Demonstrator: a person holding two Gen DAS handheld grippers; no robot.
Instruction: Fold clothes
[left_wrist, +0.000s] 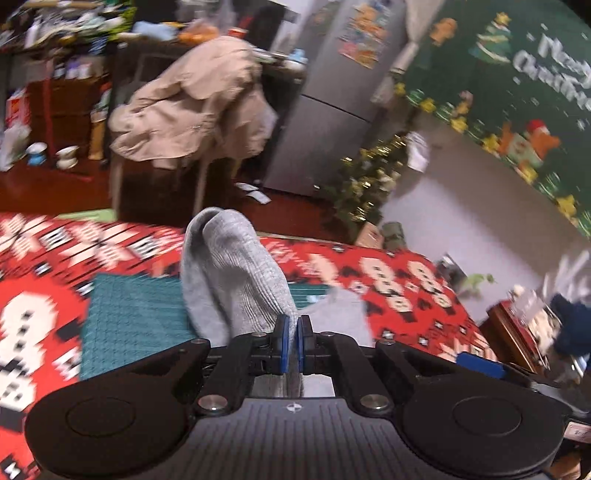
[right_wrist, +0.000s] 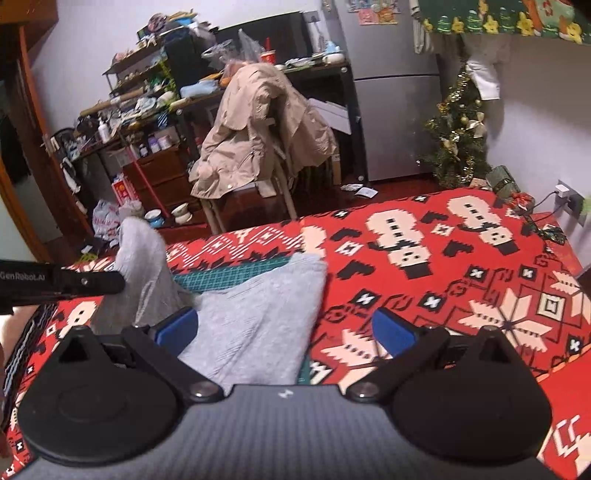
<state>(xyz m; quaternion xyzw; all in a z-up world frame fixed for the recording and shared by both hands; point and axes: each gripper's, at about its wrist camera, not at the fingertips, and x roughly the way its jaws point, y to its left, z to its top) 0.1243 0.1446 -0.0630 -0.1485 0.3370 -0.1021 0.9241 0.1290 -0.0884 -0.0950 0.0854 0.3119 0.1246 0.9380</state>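
A grey knit garment (left_wrist: 236, 280) lies on a red patterned cloth (left_wrist: 399, 280) over a teal mat (left_wrist: 133, 317). My left gripper (left_wrist: 293, 332) is shut on a fold of the grey garment and lifts it so the fabric stands up above the fingers. In the right wrist view the same garment (right_wrist: 258, 314) spreads flat in front of my right gripper (right_wrist: 284, 328), which is open and empty just above it. The left gripper (right_wrist: 92, 282) enters that view from the left, holding the raised part of the garment (right_wrist: 144, 258).
A chair draped with a beige jacket (right_wrist: 258, 129) stands beyond the table's far edge. Cluttered shelves (right_wrist: 147, 103) are at the back left, a grey fridge (right_wrist: 391, 92) and a small Christmas tree (right_wrist: 458, 136) at the back right. A wall socket with cable (right_wrist: 565, 195) is at the right.
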